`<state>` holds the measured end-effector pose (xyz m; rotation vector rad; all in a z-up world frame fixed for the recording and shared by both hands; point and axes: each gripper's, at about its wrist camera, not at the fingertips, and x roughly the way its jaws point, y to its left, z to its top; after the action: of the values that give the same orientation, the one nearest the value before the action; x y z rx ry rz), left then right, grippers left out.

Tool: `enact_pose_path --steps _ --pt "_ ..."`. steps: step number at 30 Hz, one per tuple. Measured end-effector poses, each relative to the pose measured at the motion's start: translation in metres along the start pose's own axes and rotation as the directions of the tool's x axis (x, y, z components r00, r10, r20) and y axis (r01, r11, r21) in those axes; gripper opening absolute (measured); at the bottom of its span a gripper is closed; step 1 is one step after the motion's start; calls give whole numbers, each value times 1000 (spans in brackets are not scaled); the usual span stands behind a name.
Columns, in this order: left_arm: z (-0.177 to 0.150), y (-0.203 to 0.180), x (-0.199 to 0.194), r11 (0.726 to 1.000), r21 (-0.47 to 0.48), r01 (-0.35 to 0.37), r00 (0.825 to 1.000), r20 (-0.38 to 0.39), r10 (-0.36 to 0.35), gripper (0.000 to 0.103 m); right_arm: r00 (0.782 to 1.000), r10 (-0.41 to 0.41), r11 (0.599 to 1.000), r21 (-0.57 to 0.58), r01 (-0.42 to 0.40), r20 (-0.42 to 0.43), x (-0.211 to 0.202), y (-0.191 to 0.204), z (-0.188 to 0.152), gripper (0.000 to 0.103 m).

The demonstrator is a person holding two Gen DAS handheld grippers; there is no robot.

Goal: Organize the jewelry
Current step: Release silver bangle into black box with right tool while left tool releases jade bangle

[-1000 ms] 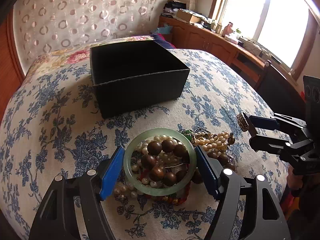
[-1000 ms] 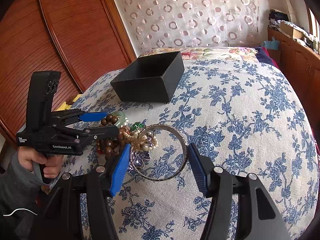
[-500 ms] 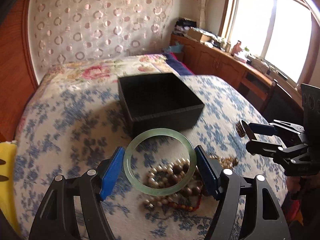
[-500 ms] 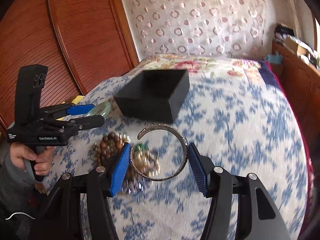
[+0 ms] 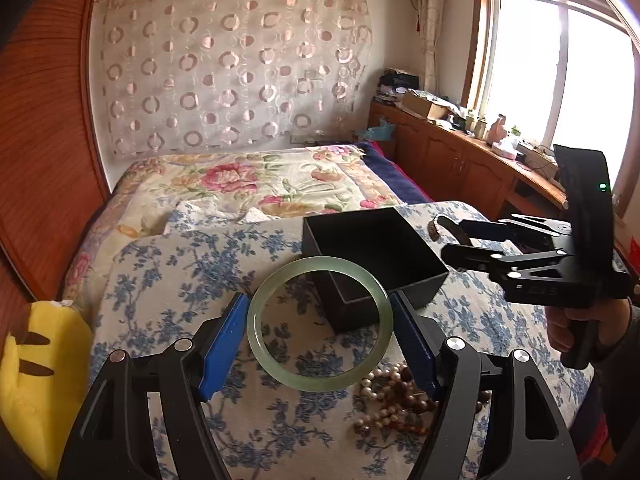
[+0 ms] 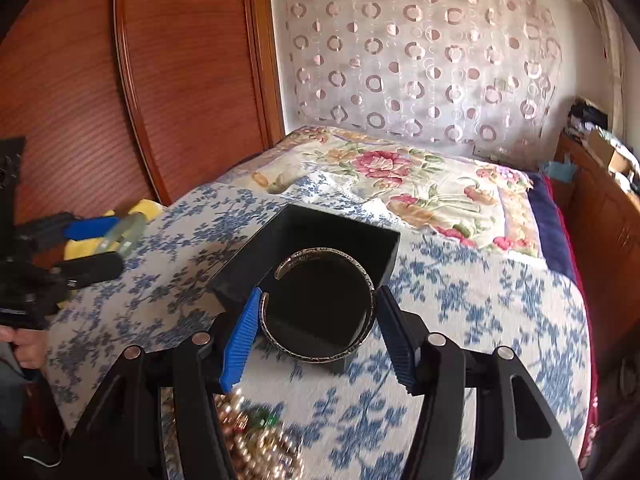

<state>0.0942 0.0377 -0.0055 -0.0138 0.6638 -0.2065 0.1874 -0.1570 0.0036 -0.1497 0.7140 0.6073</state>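
Observation:
My left gripper point(image 5: 319, 326) is shut on a pale green jade bangle point(image 5: 264, 344), held in the air just short of the near corner of the black open box point(image 5: 376, 240). My right gripper point(image 6: 316, 312) is shut on a silver open cuff bracelet point(image 6: 362, 338), held above the near part of the black box point(image 6: 340, 226). In the left wrist view the right gripper point(image 5: 460, 240) shows at the right beside the box, with the cuff point(image 5: 436, 226) at its tips. A heap of pearl and wooden bead strings point(image 5: 394, 398) lies on the blue-flowered cloth below; the same heap point(image 6: 256, 444) looks blurred.
The box stands on a bed spread with a blue-flowered cloth point(image 5: 168, 280) and a floral quilt point(image 5: 248, 176) beyond. A yellow plush toy point(image 5: 36, 372) lies at the left edge. A wooden wardrobe point(image 6: 120, 80) is left, a wooden cabinet point(image 5: 460, 160) right under the window.
Both grippers have lifted their bangles off the jewelry heap and carried them toward the black box. The heap now lies below and behind the fingers.

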Motion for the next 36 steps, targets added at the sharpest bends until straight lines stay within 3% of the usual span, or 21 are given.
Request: enact_pose_path --steps 10,12,20,29,36 --pt "12 5 9 1000 12 -20 1000 -2 20 69 998 1 1000 -1 -1 -55 41 -6 16 64" --pt "13 4 13 1000 19 -23 1000 -9 23 69 999 18 1000 16 -17 -46 39 -9 18 75" --pt "25 -8 33 999 45 -21 999 -24 22 69 1000 -7 999 51 8 -12 18 -31 15 75" --pt "44 -43 82 994 112 -18 997 -72 26 69 998 -62 993 102 62 -4 -4 -64 -12 75" --pt "42 -66 115 984 175 -43 990 -126 65 69 998 -58 990 132 56 8 -15 -77 -31 75"
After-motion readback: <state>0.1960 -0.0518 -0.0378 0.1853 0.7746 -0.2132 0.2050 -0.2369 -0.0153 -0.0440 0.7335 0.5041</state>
